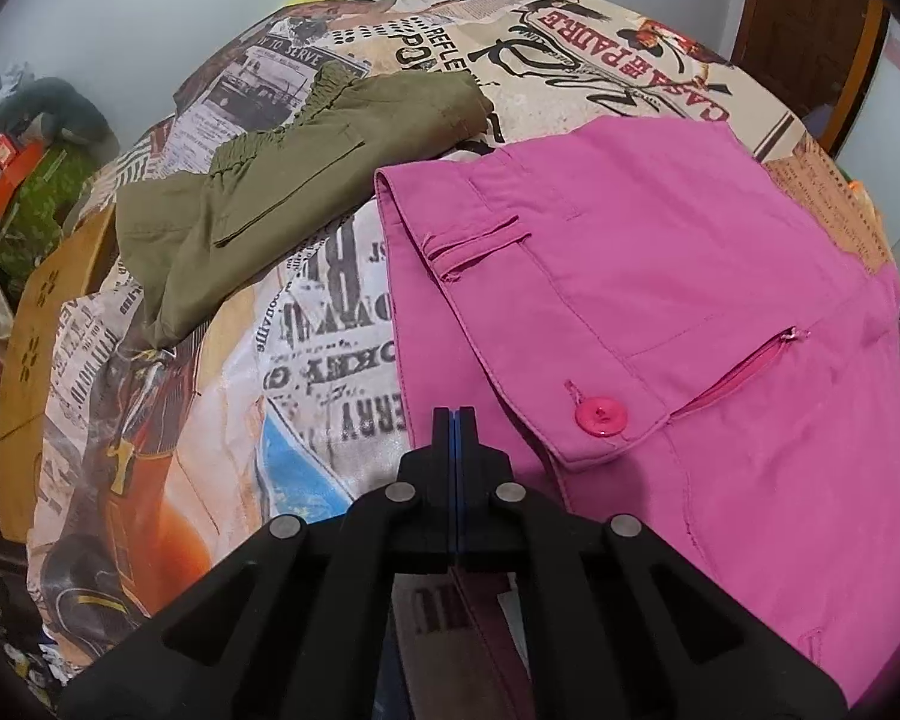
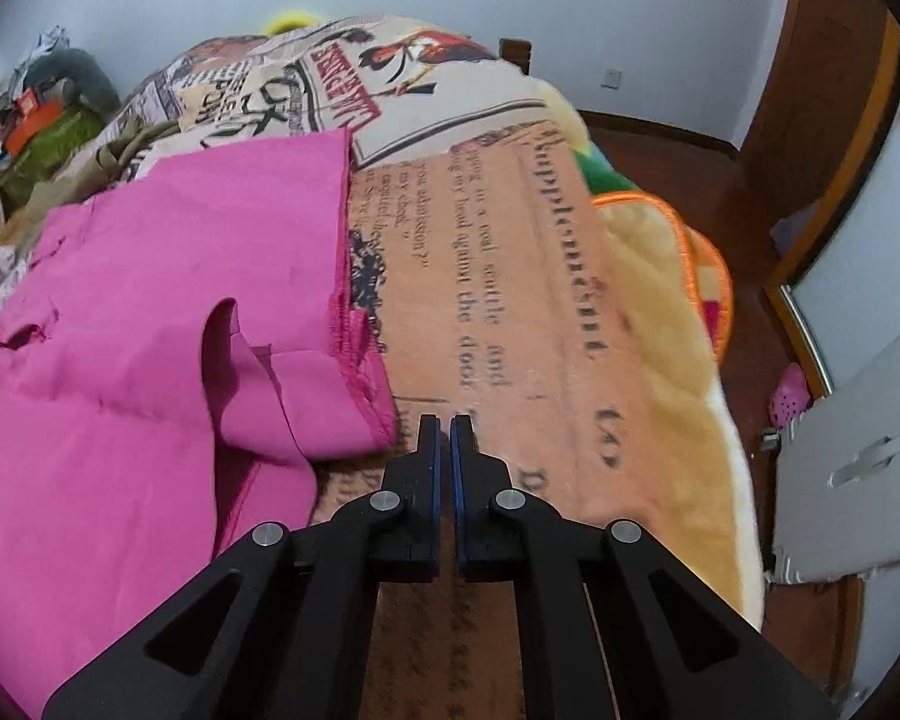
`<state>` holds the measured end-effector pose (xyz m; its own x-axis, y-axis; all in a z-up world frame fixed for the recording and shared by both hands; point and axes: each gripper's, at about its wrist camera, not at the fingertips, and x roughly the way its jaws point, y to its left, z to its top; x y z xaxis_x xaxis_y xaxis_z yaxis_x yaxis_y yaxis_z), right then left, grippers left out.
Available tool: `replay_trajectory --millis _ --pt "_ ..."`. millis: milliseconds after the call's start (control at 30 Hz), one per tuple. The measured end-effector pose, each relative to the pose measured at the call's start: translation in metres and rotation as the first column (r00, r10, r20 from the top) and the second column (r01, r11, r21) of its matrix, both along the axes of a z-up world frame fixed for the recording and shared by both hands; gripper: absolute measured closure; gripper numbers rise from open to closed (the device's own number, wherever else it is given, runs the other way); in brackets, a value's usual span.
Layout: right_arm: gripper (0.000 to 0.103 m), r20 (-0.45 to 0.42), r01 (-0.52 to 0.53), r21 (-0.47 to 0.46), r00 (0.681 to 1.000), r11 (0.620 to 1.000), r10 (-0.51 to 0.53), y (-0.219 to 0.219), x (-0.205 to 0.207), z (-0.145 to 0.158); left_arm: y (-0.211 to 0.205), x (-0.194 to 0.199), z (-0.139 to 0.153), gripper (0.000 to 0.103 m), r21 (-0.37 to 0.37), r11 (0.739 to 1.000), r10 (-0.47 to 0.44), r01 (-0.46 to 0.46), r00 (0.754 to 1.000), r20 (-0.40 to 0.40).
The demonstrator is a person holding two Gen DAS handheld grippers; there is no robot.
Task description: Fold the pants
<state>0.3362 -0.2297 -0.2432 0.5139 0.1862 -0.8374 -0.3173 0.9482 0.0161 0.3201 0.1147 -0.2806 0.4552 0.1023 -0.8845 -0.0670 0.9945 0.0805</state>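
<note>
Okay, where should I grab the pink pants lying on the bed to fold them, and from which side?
Take the bright pink cotton pants at the waistband corner by the round pink button, coming in from the printed newspaper-pattern bedspread side. The band's edge lies flat and exposed there, thick enough to pinch. The shut left tool is nearest; it likely needs opening first.

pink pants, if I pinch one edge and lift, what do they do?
The pink pants will probably drape and sag: the leg end already lies creased and doubled over. The waistband end, with its button and zip, likely hangs heavier. On the printed blanket they may drag rather than slide.
</note>
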Motion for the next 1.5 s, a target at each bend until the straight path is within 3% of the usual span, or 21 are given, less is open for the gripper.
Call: replay_trajectory --millis 200,267,333,500,567,667,833,867,933,967,1033,1133,1200,1333,1500 --pt "0.098 0.058 -0.029 0.113 0.998 0.993 0.022 0.004 -0.006 0.040 0.007 -0.003 0.028 0.102 -0.103 0.994 0.038 -0.032 0.998 0.056" --pt "0.094 0.046 -0.063 0.181 0.997 0.982 0.055 0.017 -0.004 0.044 -0.003 -0.003 0.036 0.101 -0.101 0.995 0.006 0.001 0.997 0.072" --pt "0.083 0.038 -0.096 0.207 0.995 0.974 0.090 0.032 -0.004 0.040 -0.014 -0.002 0.036 0.101 -0.099 0.995 -0.024 0.031 0.997 0.067" --pt "0.081 -0.037 -0.119 0.149 0.991 0.982 0.126 0.055 0.000 -0.002 -0.033 0.006 0.009 0.101 -0.053 0.997 -0.058 0.057 0.998 -0.020" --pt "0.081 -0.029 -0.087 0.144 0.995 0.986 0.092 0.042 0.000 -0.005 -0.033 0.005 0.001 0.099 -0.017 0.998 -0.057 0.056 0.998 -0.024" --pt "0.081 -0.026 -0.006 0.060 1.000 0.998 0.007 0.020 0.003 -0.003 -0.026 0.006 0.001 0.098 -0.053 0.998 -0.040 0.039 0.999 -0.027" --pt "0.081 -0.018 -0.028 0.170 0.999 0.985 0.032 0.005 -0.010 0.026 -0.026 0.004 -0.001 0.096 -0.049 0.998 -0.035 0.034 0.999 -0.022" --pt "0.079 -0.006 -0.053 0.188 0.998 0.981 0.056 0.010 -0.014 0.033 -0.028 0.004 -0.001 0.096 -0.035 0.999 -0.037 0.037 0.999 -0.021" --pt "0.059 0.005 -0.102 0.233 0.995 0.967 0.103 0.026 -0.019 0.039 -0.031 0.003 -0.001 0.096 -0.011 0.999 -0.043 0.042 0.999 -0.021" --pt "0.057 0.012 -0.120 0.245 0.993 0.962 0.120 0.033 -0.019 0.040 -0.033 0.003 -0.002 0.096 0.001 0.999 -0.046 0.046 0.999 -0.021" --pt "0.058 0.029 -0.162 0.213 0.987 0.964 0.159 0.052 -0.018 0.034 -0.035 0.003 -0.002 0.096 0.015 0.999 -0.050 0.050 0.999 -0.021" --pt "0.058 -0.016 -0.164 0.079 0.986 0.983 0.166 0.073 -0.008 0.007 -0.035 0.003 -0.003 0.093 0.021 0.998 -0.053 0.053 0.998 -0.019" --pt "0.056 -0.036 -0.146 0.107 0.988 0.983 0.151 0.068 -0.002 0.000 -0.032 0.001 -0.003 0.086 0.029 0.998 -0.047 0.048 0.999 -0.011" --pt "0.056 -0.056 -0.075 0.056 0.995 0.996 0.078 0.042 0.001 0.004 -0.022 0.000 0.001 0.074 0.000 1.000 -0.020 0.020 1.000 -0.005" --pt "0.053 -0.014 -0.072 0.054 0.997 0.996 0.073 0.019 -0.008 0.030 -0.009 -0.006 0.017 0.072 -0.007 1.000 0.010 -0.010 1.000 0.025"
